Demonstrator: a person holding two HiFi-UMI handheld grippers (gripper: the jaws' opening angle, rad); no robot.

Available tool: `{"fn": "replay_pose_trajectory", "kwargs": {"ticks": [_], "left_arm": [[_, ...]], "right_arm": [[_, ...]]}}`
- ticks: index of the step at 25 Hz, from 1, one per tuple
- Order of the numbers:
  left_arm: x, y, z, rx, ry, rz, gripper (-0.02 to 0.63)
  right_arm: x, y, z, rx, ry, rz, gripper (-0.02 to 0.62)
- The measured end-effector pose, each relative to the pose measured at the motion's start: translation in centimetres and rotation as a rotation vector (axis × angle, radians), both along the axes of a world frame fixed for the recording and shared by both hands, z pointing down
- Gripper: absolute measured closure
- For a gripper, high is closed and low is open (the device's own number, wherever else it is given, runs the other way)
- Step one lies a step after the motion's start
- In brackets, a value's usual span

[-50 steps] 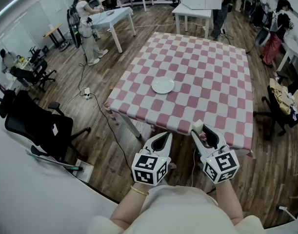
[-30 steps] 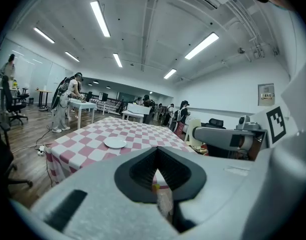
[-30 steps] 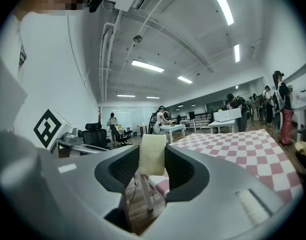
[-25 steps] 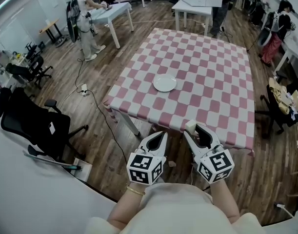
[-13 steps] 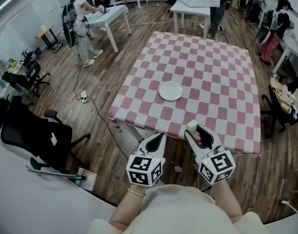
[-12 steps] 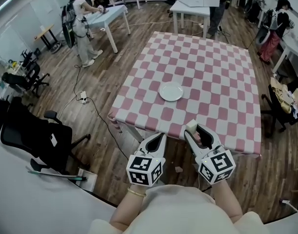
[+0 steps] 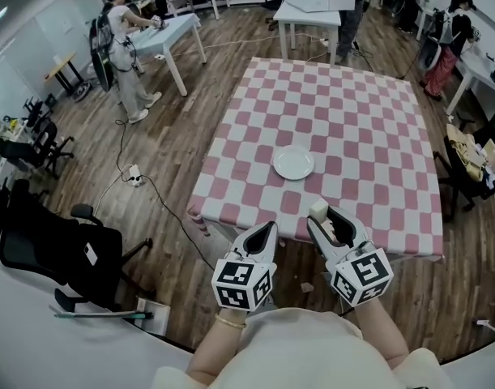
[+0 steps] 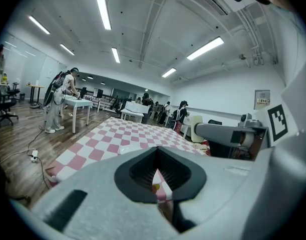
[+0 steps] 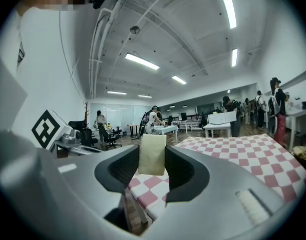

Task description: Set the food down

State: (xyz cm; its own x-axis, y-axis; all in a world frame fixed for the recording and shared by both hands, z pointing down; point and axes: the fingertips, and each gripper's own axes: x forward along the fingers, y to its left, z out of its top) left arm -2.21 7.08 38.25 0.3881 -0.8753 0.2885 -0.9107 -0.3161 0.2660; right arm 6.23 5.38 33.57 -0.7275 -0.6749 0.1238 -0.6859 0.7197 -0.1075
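Seemingly wooden floor (image 7: 150, 160) surrounds checked table (image 7: 369, 136) bearing plate (image 7: 293, 163).

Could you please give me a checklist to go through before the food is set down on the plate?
1. Food gripped by the right claw: ok, a pale block clamped between both jaws.
2. Left claw out of the way: ok, shut with nothing in it, beside the right one.
3. Plate free: ok, nothing lies on it.
4. Way across the table to the plate: ok, only checked cloth in between.
5. Right claw above the plate: not ok, it hangs at the table's near edge, short of the plate.
6. How firm the food is: cannot tell.
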Motion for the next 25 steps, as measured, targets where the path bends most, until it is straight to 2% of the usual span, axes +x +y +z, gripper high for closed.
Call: {"fn": "replay_pose_trajectory", "kwargs": {"ticks": [15,25], "left_arm": [[-8.7,-3.6,0.6,-0.015,-0.021,0.097,0.603],[-11.6,-5.0,1.1,-0.021,-0.016,0.113,0.603]], "right_arm": [[-8.6,-3.1,0.6,-0.003,0.001,0.089,0.428],[-10.9,-5.1,0.5,0.005,0.010,0.130,0.428]]}}
